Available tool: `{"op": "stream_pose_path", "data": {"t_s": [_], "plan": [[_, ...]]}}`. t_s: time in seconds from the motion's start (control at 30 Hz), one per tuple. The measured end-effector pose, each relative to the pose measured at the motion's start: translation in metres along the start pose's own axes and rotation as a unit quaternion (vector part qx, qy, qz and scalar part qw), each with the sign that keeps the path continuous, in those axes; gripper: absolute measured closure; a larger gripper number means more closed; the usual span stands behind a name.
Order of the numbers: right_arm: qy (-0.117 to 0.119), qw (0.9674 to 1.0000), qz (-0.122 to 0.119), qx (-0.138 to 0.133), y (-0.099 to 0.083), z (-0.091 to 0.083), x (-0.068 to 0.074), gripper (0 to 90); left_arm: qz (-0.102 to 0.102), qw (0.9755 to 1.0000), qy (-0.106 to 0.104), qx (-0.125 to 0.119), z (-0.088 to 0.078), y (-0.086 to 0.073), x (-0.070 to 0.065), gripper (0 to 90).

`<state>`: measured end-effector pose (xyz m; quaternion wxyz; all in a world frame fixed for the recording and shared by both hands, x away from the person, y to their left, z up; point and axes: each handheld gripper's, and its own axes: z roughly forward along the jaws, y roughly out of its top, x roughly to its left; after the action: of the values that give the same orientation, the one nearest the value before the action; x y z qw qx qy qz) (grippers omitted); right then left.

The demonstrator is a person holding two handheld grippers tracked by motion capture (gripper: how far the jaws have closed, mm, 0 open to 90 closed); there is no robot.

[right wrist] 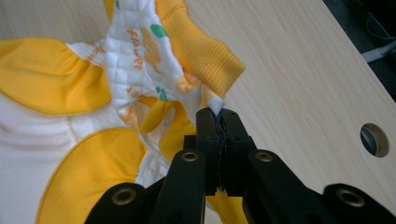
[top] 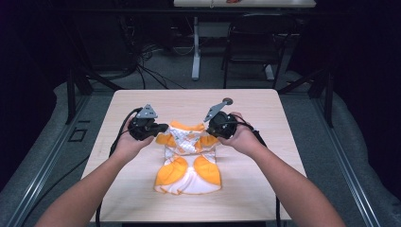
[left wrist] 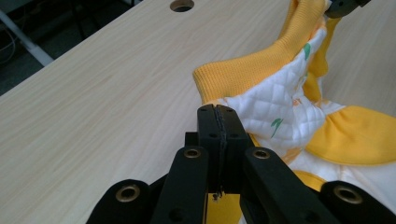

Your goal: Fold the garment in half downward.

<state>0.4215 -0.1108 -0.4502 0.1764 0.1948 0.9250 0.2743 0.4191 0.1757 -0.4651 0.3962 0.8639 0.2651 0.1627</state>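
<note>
Evidently soft and light, the quilted garment (top: 188,161) is best held by its ribbed yellow hem, where both the left gripper (left wrist: 218,116) and right gripper (right wrist: 218,119) are clamped on it

Both grippers black: left gripper (top: 161,127) & right gripper (top: 208,130) each w/ grey 3-cornered plate on top and black cable trailing back. Jaws are flat black bars on linked arms w/ brass-ringed pivot holes. Forearms bare, no sleeves visible.
</note>
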Motion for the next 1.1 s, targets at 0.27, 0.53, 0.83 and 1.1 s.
{"op": "stream_pose_path", "data": {"t_s": [0.27,0.53,0.83,1.1], "plan": [[0.010,0.9999,0.000,0.000,-0.013,-0.001,0.017,87.9,0.013,0.9998,-0.017,0.007,-0.001,-0.012,-0.015,90.0],[0.024,0.9997,0.002,0.000,-0.023,0.001,0.030,87.8,0.014,0.9995,-0.028,0.009,-0.003,-0.024,-0.024,90.0],[0.038,0.9993,0.005,0.002,-0.033,0.001,0.046,87.5,0.012,0.9989,-0.044,0.011,-0.003,-0.039,-0.037,90.0],[0.052,0.9986,0.003,0.009,-0.042,0.004,0.058,87.1,0.012,0.9982,-0.056,0.017,0.000,-0.058,-0.052,90.0]]}}
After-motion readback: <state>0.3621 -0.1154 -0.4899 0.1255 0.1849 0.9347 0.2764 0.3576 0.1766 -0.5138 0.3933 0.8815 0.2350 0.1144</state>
